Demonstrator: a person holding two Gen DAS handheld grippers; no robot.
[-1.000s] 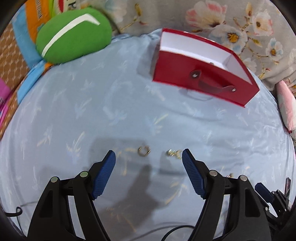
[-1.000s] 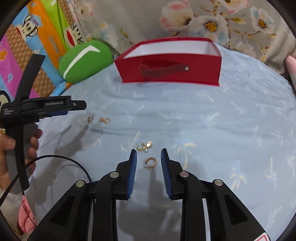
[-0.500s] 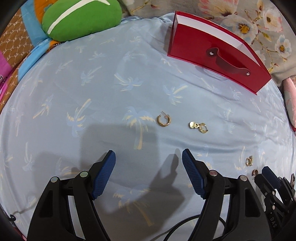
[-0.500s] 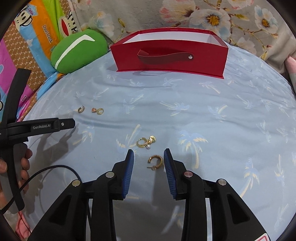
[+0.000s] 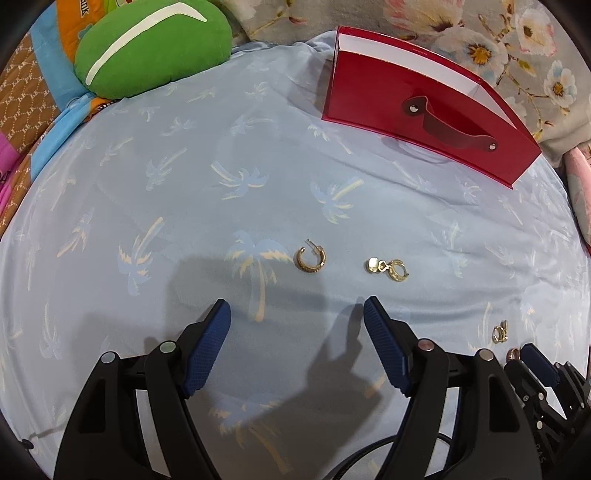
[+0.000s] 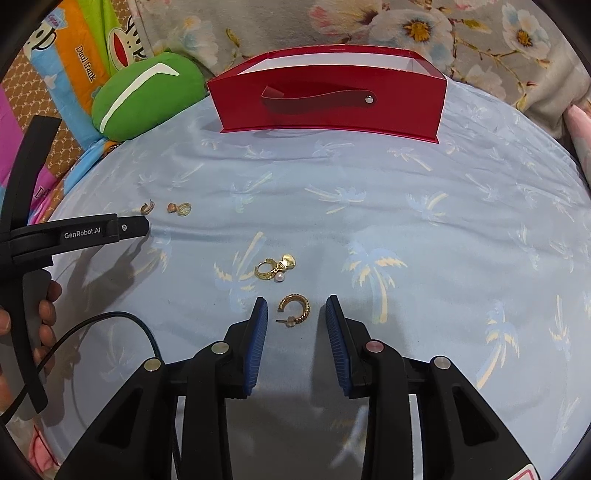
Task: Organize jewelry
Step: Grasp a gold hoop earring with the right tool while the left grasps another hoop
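Gold earrings lie on a light blue palm-print cloth. In the left wrist view a gold hoop (image 5: 311, 259) and a gold charm earring (image 5: 388, 267) lie just ahead of my open, empty left gripper (image 5: 297, 314). In the right wrist view my right gripper (image 6: 294, 312) is open with a gold hoop (image 6: 295, 308) between its fingertips, untouched. A pearl charm earring (image 6: 275, 268) lies just beyond. The other two earrings (image 6: 168, 208) sit far left, by the left gripper (image 6: 133, 227). An open red box (image 6: 328, 98) stands at the back.
A green cushion (image 5: 151, 48) sits at the back left, beside colourful printed bedding. Floral fabric (image 6: 443, 26) rises behind the red box (image 5: 417, 110). A black cable (image 6: 110, 321) trails near the person's hand at the left.
Both grippers have lowered and come closer to the cloth. The right gripper's jaws have opened a little wider around the hoop. The left gripper has drawn nearer its hoop and charm earring.
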